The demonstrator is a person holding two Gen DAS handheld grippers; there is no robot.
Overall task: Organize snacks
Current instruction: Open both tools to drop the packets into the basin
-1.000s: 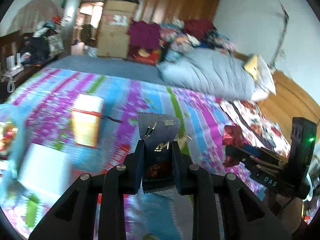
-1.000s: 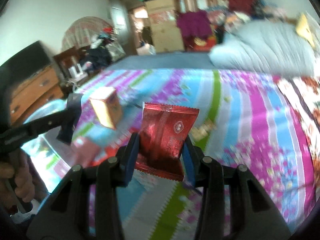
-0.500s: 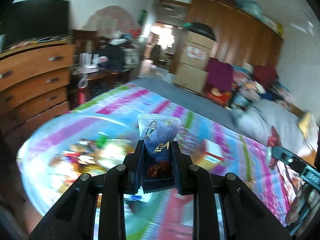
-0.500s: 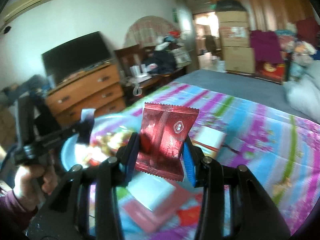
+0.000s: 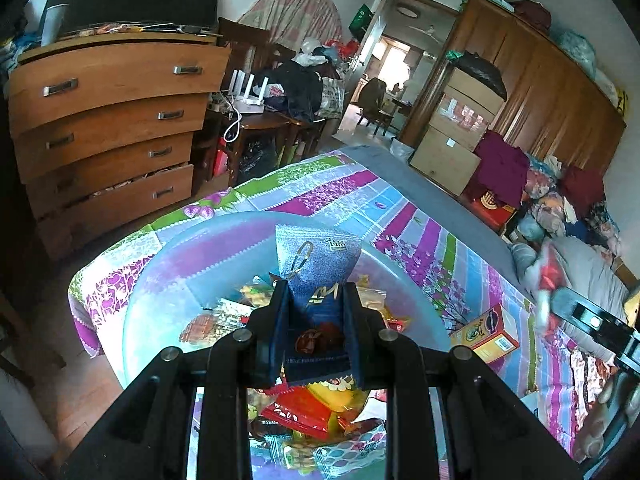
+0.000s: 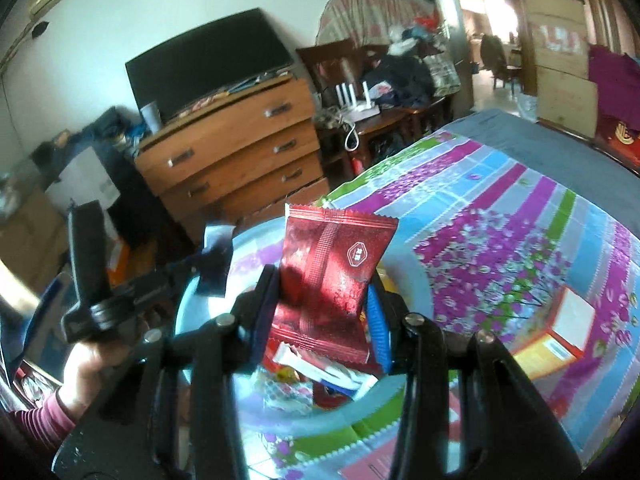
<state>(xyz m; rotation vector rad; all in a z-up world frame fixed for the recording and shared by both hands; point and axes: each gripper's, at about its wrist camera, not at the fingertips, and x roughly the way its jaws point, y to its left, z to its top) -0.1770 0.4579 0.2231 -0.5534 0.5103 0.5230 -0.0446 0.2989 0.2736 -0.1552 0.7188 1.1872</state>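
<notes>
My left gripper (image 5: 315, 300) is shut on a blue snack packet (image 5: 316, 276) and holds it above a clear plastic bowl (image 5: 160, 280) with several loose snacks (image 5: 304, 412) in it. My right gripper (image 6: 325, 288) is shut on a red snack packet (image 6: 332, 276) and holds it over the same bowl (image 6: 248, 248). The left gripper with its blue packet shows at the left of the right wrist view (image 6: 212, 264). The right gripper with its red packet shows blurred at the right edge of the left wrist view (image 5: 546, 284).
The bowl stands near the corner of a bed with a striped floral cover (image 5: 420, 240). An orange box (image 5: 486, 332) lies on the cover right of the bowl. A wooden chest of drawers (image 5: 108, 132) stands beyond the bed's foot.
Both grippers have swung left from the middle of the bed to above the snack bowl, each still holding its packet.
</notes>
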